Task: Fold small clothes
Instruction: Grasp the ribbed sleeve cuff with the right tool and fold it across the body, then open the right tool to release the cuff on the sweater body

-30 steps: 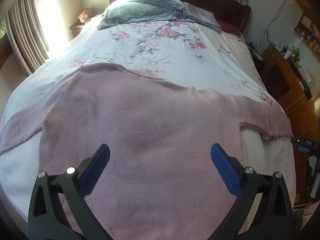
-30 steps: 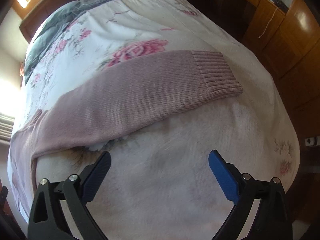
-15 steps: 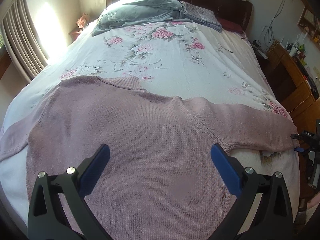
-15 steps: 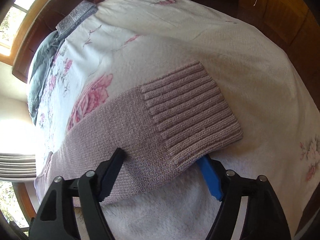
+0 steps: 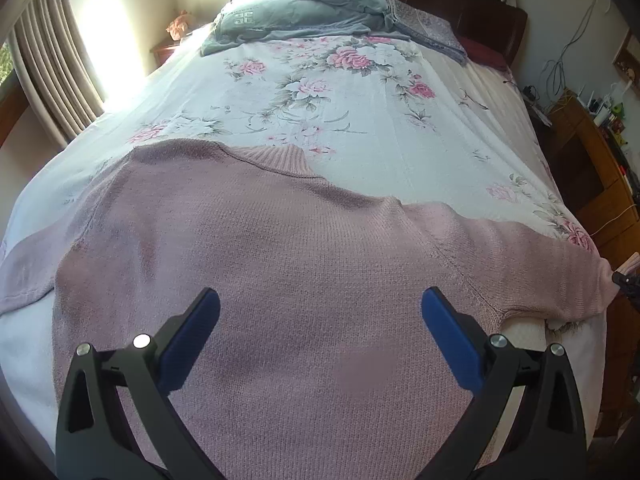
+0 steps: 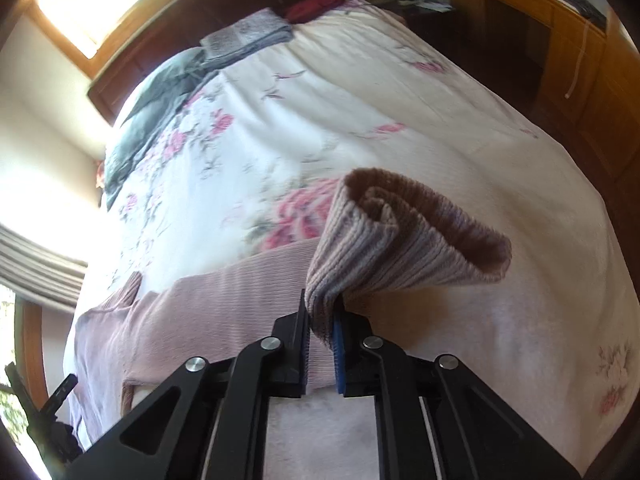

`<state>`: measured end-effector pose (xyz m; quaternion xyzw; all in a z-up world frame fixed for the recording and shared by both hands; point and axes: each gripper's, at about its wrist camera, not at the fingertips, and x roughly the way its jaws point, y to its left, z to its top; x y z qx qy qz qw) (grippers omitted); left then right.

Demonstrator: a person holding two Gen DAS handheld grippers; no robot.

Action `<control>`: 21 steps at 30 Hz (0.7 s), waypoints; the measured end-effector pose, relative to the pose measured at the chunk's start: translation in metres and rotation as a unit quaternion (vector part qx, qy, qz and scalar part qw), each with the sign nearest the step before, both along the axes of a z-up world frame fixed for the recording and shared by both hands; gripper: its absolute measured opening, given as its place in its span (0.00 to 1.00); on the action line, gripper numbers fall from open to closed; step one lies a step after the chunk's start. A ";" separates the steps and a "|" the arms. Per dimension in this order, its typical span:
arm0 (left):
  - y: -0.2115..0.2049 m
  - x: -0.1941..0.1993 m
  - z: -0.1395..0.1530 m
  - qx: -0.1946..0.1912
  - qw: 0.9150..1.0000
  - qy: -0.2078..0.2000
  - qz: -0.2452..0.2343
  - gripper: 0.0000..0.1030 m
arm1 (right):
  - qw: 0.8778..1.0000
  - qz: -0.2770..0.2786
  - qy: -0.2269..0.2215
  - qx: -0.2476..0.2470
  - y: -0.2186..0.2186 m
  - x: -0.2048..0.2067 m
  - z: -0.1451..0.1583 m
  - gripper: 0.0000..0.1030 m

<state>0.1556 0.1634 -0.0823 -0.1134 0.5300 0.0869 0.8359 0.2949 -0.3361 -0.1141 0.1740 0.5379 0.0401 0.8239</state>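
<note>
A pink knit sweater (image 5: 304,272) lies spread flat on the bed, collar toward the headboard, sleeves out to both sides. My left gripper (image 5: 320,320) hangs open above the sweater's body, holding nothing. In the right wrist view my right gripper (image 6: 322,332) is shut on the ribbed cuff (image 6: 400,236) of the sweater's right sleeve (image 6: 224,312). The cuff is lifted off the bed and curls open in front of the fingers. The raised cuff end (image 5: 630,262) also shows at the far right edge of the left wrist view.
The floral bedspread (image 5: 360,120) covers the bed. Grey pillows (image 5: 304,12) and a folded grey cloth (image 5: 428,32) lie by the dark headboard. Wooden cabinets (image 6: 560,60) stand along the bed's right side. Curtains (image 5: 48,76) hang at the left.
My right gripper closed on the sleeve cuff and lifted it off the bed. My left gripper stayed open and drifted slightly over the sweater's body.
</note>
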 end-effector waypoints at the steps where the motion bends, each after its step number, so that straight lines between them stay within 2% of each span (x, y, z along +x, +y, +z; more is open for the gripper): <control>1: 0.004 -0.002 0.000 -0.001 1.000 0.000 0.001 0.97 | 1.000 0.022 -0.008 -0.003 0.021 -0.001 0.007 0.09; 6: 0.023 -0.010 0.000 -0.009 1.000 -0.001 0.010 0.97 | 0.992 0.124 -0.021 -0.005 0.124 -0.004 0.017 0.09; 12: 0.038 -0.018 0.003 -0.017 1.000 -0.002 0.017 0.97 | 0.981 0.196 0.002 -0.017 0.219 -0.014 -0.009 0.09; 16: 0.037 -0.019 0.002 -0.027 1.000 0.000 0.012 0.97 | 0.976 0.215 0.021 -0.042 0.249 -0.017 -0.035 0.11; 20: 0.024 -0.014 0.001 -0.038 0.999 0.002 -0.001 0.97 | 0.974 0.227 0.015 -0.020 0.252 -0.026 -0.038 0.32; 21: 0.020 -0.012 0.001 -0.043 0.999 0.002 -0.006 0.97 | 0.973 0.229 0.012 -0.011 0.249 -0.030 -0.035 0.33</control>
